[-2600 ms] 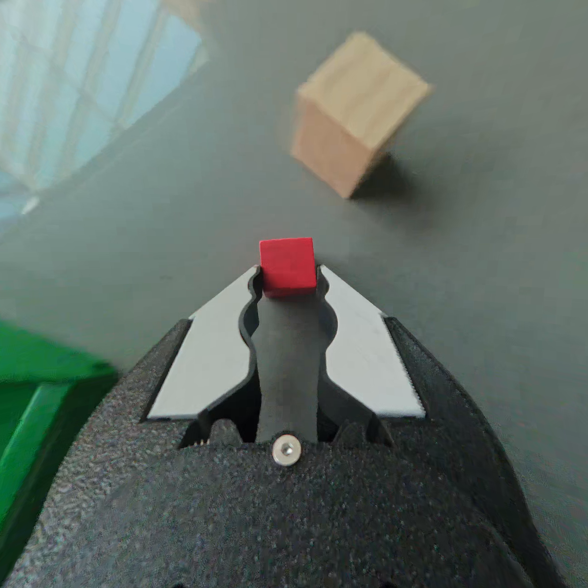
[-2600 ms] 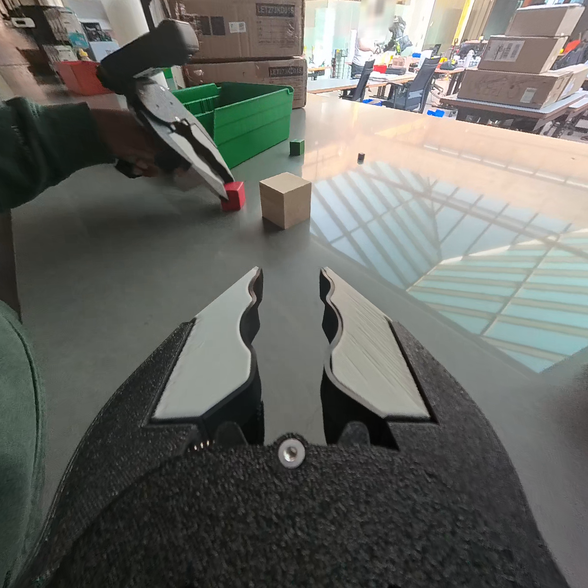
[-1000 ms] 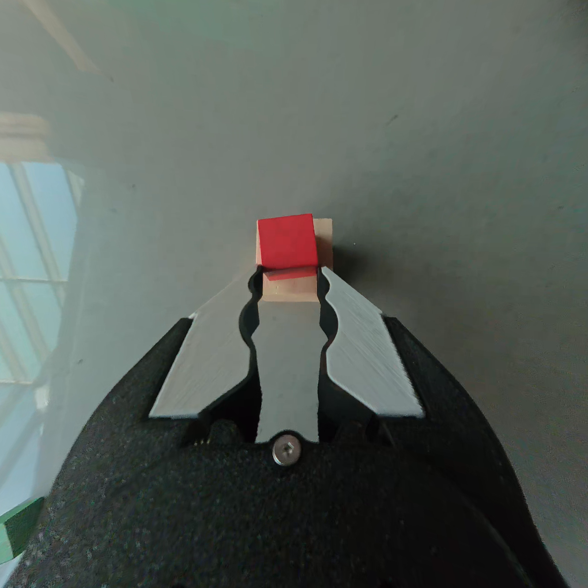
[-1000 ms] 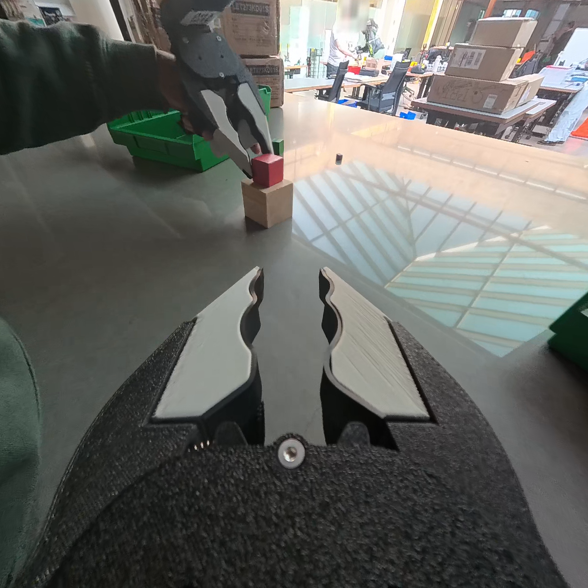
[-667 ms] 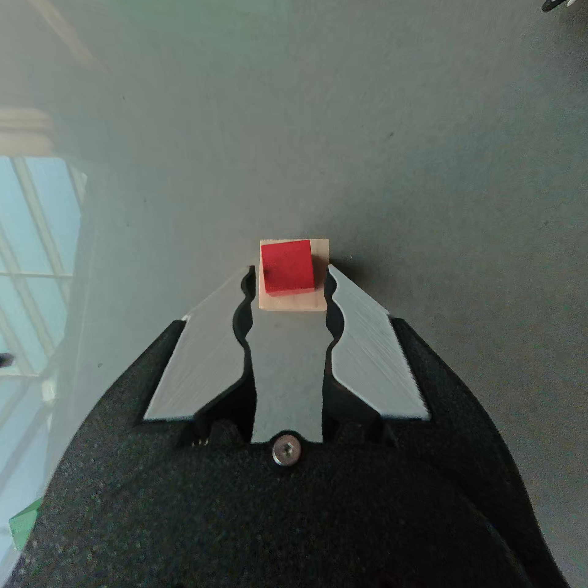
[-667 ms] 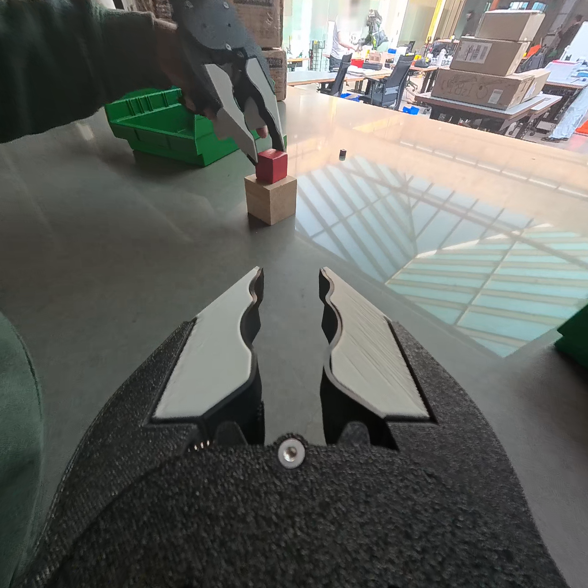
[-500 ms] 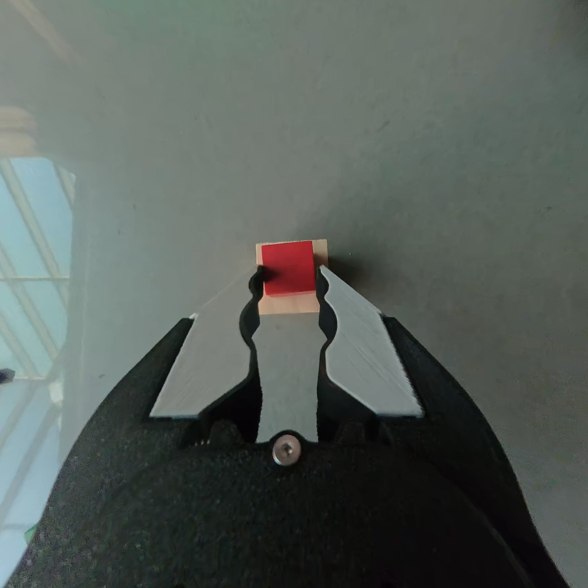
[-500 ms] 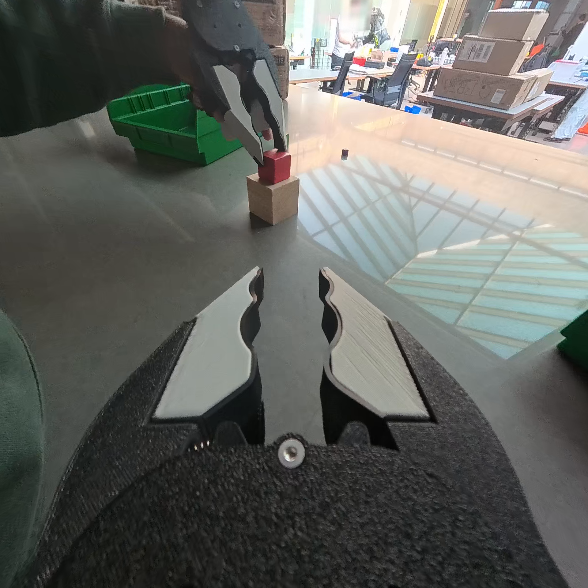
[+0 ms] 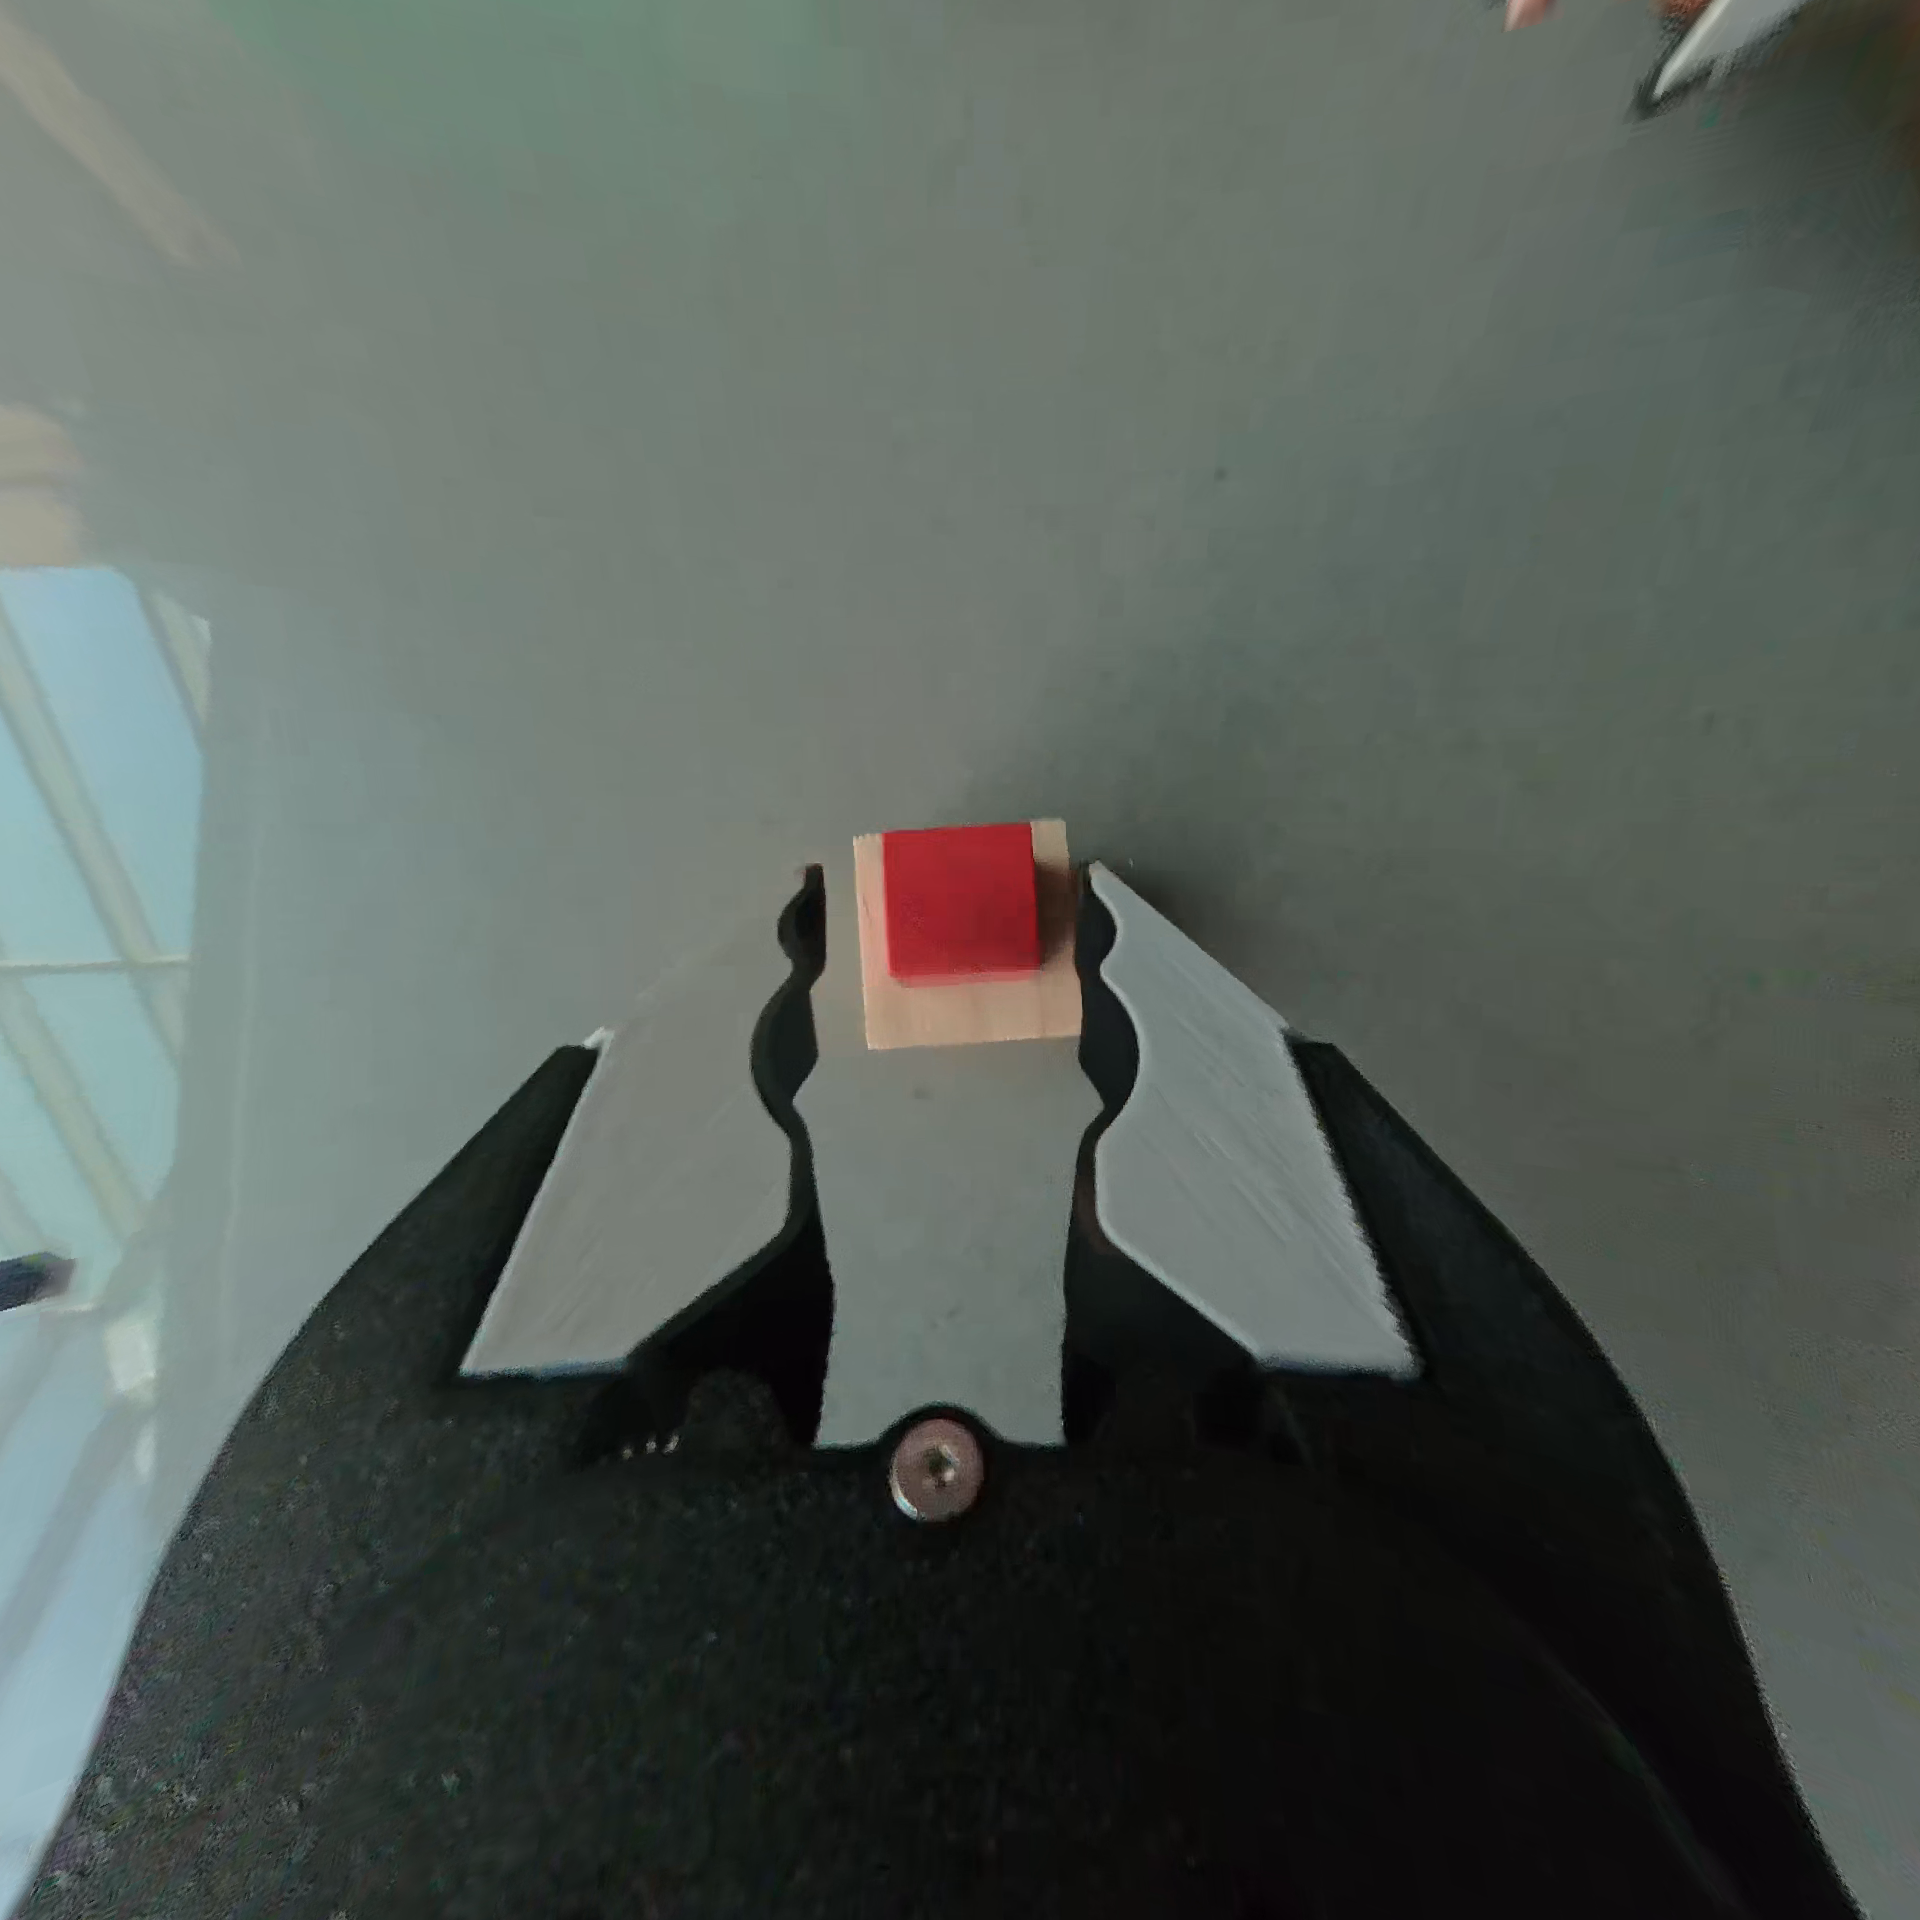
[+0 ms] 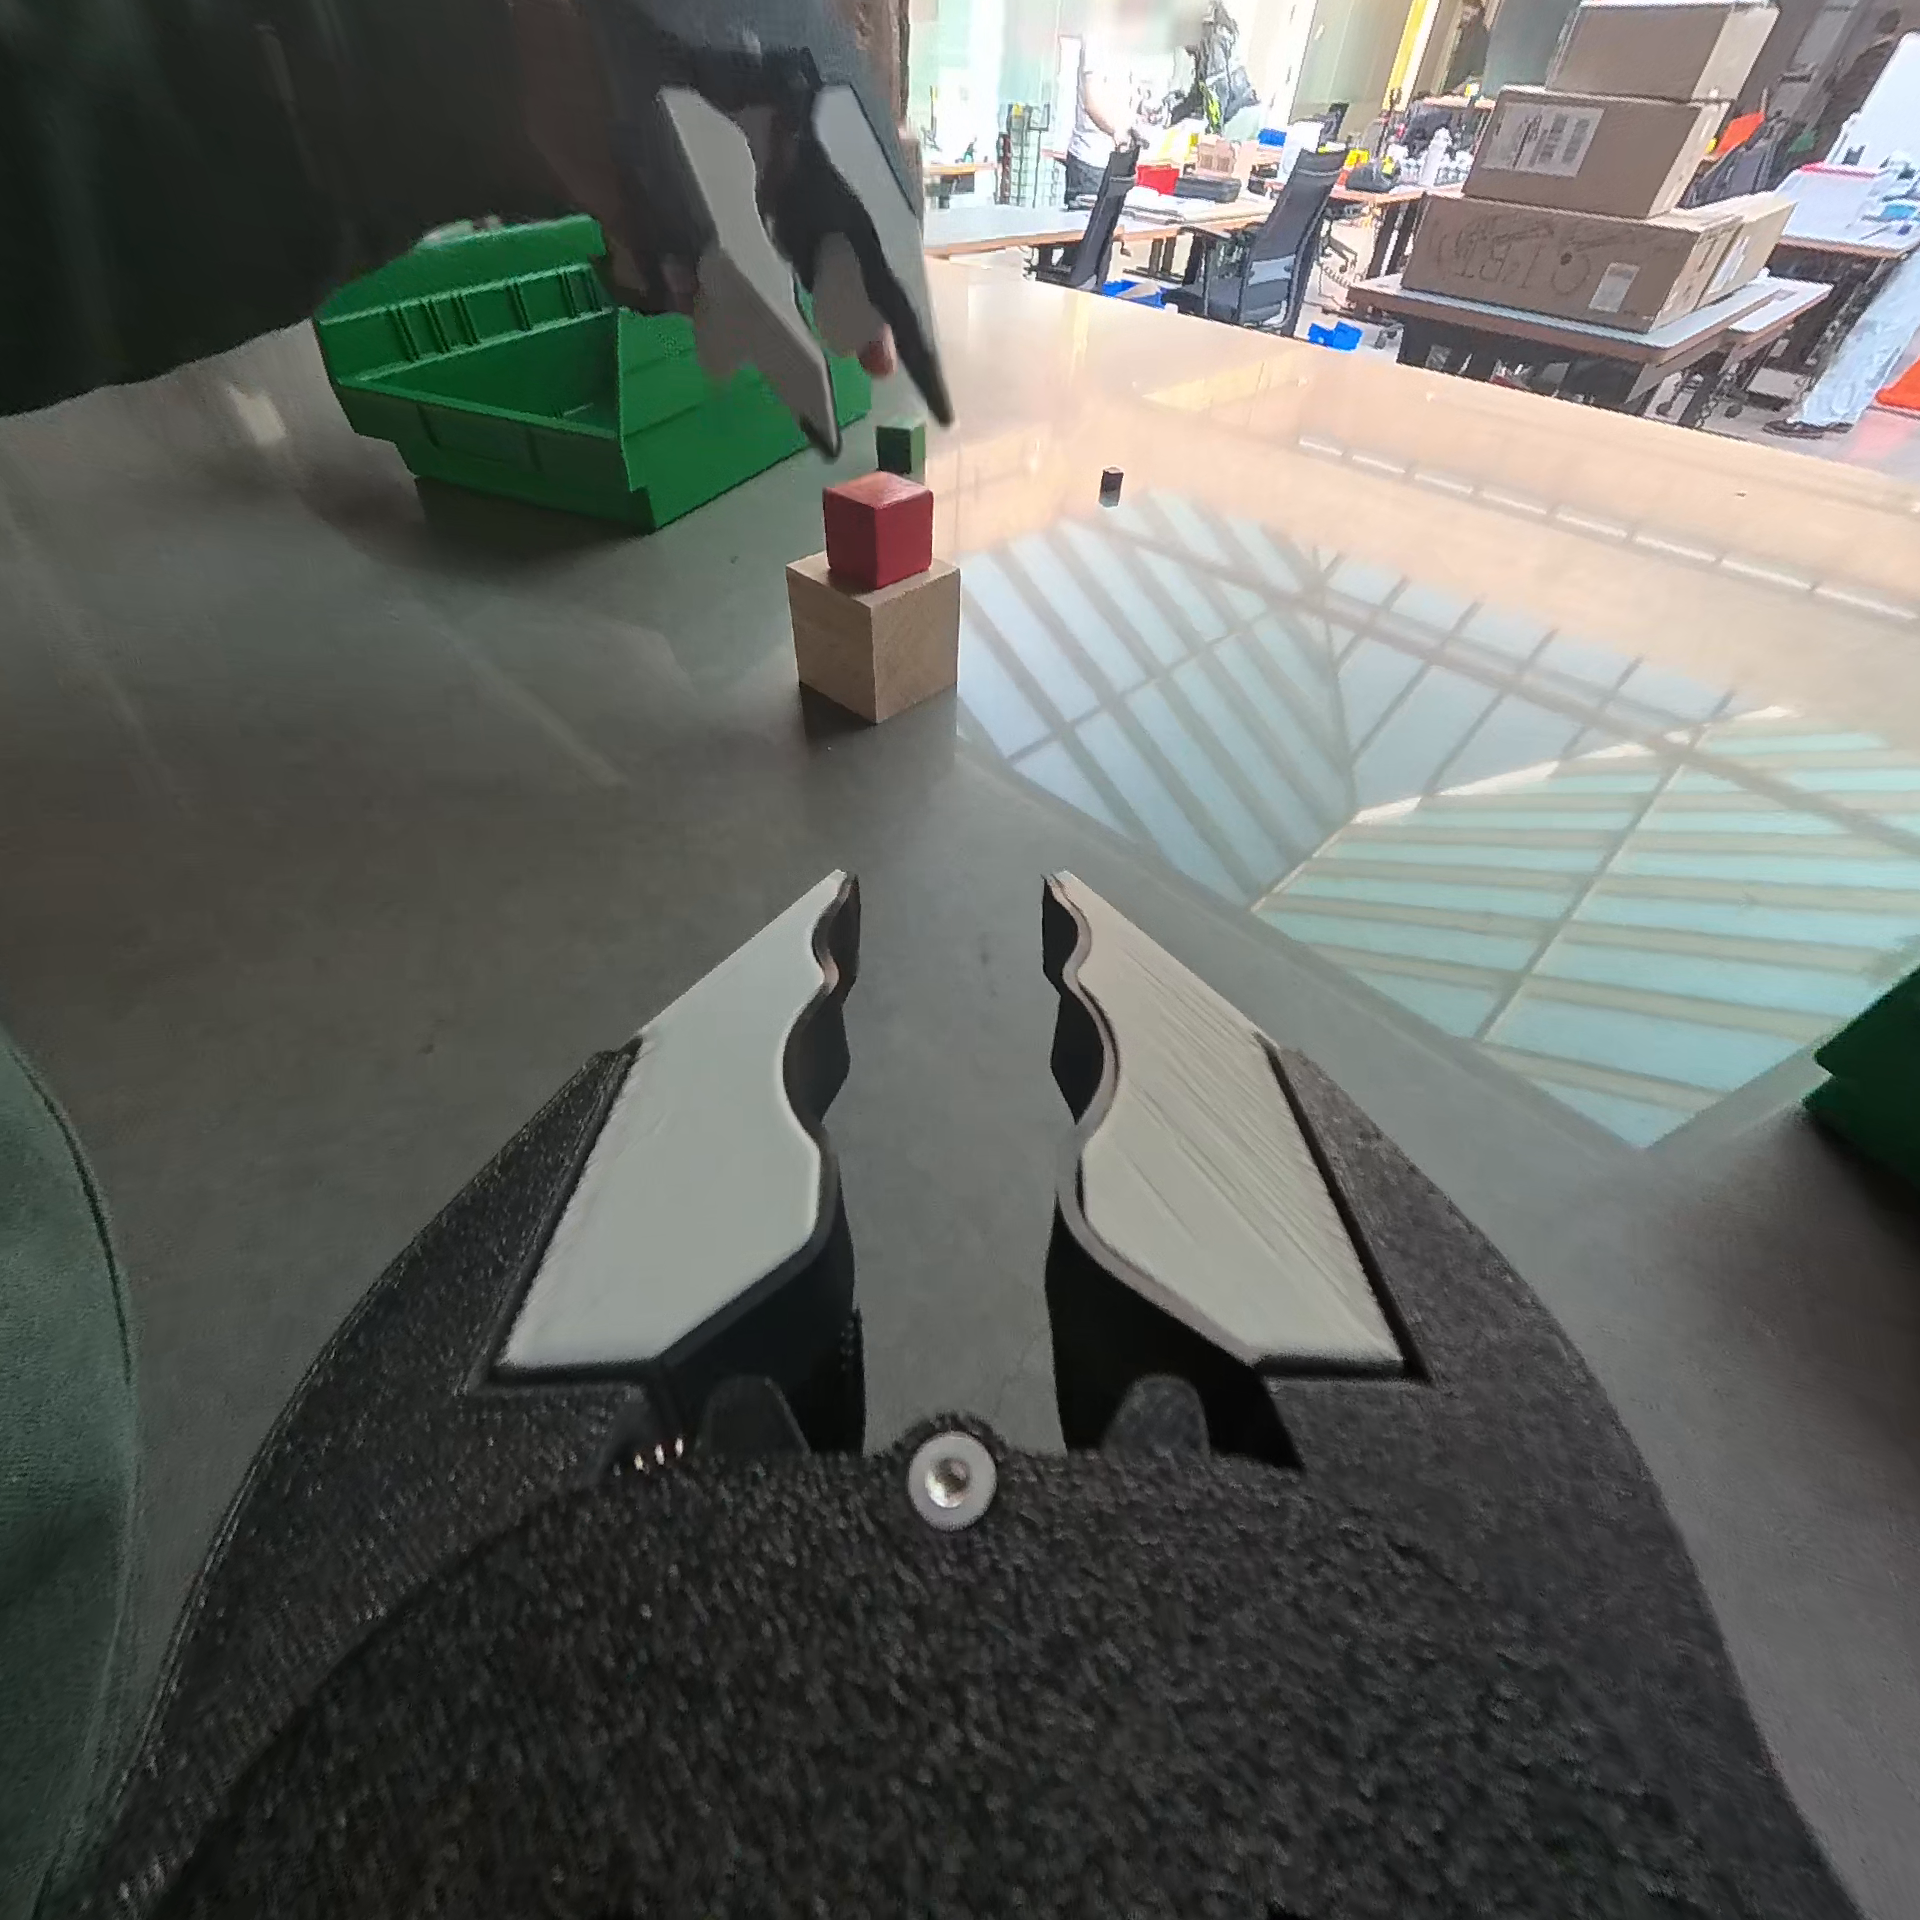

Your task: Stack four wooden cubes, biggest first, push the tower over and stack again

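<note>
A small red cube (image 10: 876, 528) rests on top of a larger plain wooden cube (image 10: 873, 649) on the grey table. In the left wrist view the red cube (image 9: 961, 902) sits on the wooden cube (image 9: 971, 1013), seen from above. My left gripper (image 9: 951, 883) is open and empty, raised above the stack; it also shows in the right wrist view (image 10: 888, 416), clear of the red cube. My right gripper (image 10: 951, 883) is open and empty, low over the table, well short of the stack.
A green plastic bin (image 10: 582, 374) stands behind the stack. A small green cube (image 10: 900, 445) and a small dark cube (image 10: 1111, 483) lie farther back. Another green thing (image 10: 1870, 1081) shows at the right edge. Tables, chairs and cardboard boxes (image 10: 1590, 229) fill the background. The left gripper's tips are roughly 20 cm from the right gripper's. My left gripper is the nearer one to the larger plain wooden cube (image 10: 873, 649): about 6 cm, against 20 cm.
My left gripper carried the red cube onto the wooden cube, opened, let it go and rose above the stack. My right gripper stayed open and barely moved.
</note>
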The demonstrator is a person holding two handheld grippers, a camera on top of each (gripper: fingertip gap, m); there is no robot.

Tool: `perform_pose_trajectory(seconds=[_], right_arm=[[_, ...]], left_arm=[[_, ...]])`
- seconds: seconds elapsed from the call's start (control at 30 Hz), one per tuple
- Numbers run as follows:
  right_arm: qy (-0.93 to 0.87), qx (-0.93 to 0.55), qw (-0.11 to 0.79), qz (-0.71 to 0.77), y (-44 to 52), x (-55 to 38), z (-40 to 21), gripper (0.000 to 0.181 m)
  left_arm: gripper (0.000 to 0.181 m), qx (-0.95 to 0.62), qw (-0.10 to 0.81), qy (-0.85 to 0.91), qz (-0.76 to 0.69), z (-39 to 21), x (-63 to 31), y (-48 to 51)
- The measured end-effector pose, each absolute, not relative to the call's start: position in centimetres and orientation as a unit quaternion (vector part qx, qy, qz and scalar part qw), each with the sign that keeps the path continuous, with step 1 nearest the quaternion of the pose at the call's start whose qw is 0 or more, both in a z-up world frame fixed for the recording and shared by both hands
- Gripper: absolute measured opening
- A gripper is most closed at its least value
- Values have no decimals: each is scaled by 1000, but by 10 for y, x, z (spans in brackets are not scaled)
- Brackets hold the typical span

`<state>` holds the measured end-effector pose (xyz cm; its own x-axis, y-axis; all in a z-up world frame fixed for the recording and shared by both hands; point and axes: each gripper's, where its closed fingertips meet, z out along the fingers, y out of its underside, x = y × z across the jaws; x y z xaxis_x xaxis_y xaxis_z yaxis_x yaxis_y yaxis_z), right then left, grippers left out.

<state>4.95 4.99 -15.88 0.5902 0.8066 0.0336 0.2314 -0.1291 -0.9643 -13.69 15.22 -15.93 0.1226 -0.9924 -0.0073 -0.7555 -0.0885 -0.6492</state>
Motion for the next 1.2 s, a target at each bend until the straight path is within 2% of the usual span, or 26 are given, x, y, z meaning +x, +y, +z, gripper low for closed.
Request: perform_pose_trajectory(seconds=[0.1,0.17,0.23,0.33,0.43,0.7,1.03,1.2], right_arm=[[-358,-707,550,264,52,54,-158,35],[-352,-709,551,263,53,56,-158,35],[-351,-709,552,263,53,57,-158,35],[-350,-709,552,264,53,58,-159,35],[-352,-709,550,265,53,57,-161,35],[-352,-712,551,257,52,66,-162,35],[-330,-731,543,248,60,74,-173,35],[-332,-731,541,249,62,69,-174,35]], left_arm=[[51,-723,330,558,-240,-126,-145,180],[49,-758,375,495,-198,-112,-165,214],[49,-806,381,431,-137,-112,-196,244],[45,-877,330,348,-28,-129,-254,275],[45,-919,245,310,9,-153,-290,287],[47,-893,70,439,67,-202,-350,298],[44,-878,6,474,66,-231,-379,309],[26,-874,-2,484,40,-240,-368,303]])
